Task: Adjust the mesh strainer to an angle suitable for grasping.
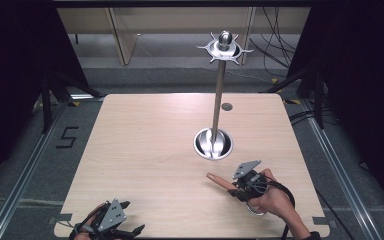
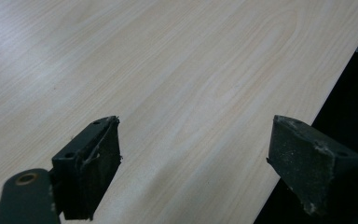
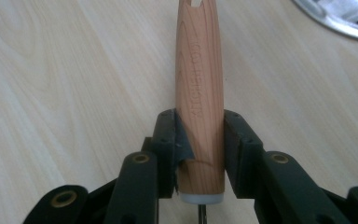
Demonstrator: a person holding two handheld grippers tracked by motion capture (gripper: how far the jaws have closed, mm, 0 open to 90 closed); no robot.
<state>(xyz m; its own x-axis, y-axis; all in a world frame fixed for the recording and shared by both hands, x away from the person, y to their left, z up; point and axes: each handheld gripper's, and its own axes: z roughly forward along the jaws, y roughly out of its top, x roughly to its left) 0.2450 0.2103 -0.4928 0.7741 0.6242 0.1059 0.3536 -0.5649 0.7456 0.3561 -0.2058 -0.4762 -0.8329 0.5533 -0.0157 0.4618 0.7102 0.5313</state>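
From the high view, a metal stand [image 1: 219,95] is seen upright on the light wooden table [image 1: 145,150], its round base [image 1: 213,143] right of centre and a spiked ring at its top. The right gripper [image 1: 232,186] is held near the front right, just in front of that base, with a wooden handle [image 1: 217,180] pinched in it and pointing left and away. The left gripper [image 1: 127,220] is parked at the front left edge.

In the left gripper view, the jaws are spread wide over bare table, nothing between them.

In the right gripper view, the handle is clamped between the pads [image 3: 182,144], faint lettering seen along it. The stand's base edge is glimpsed top right.
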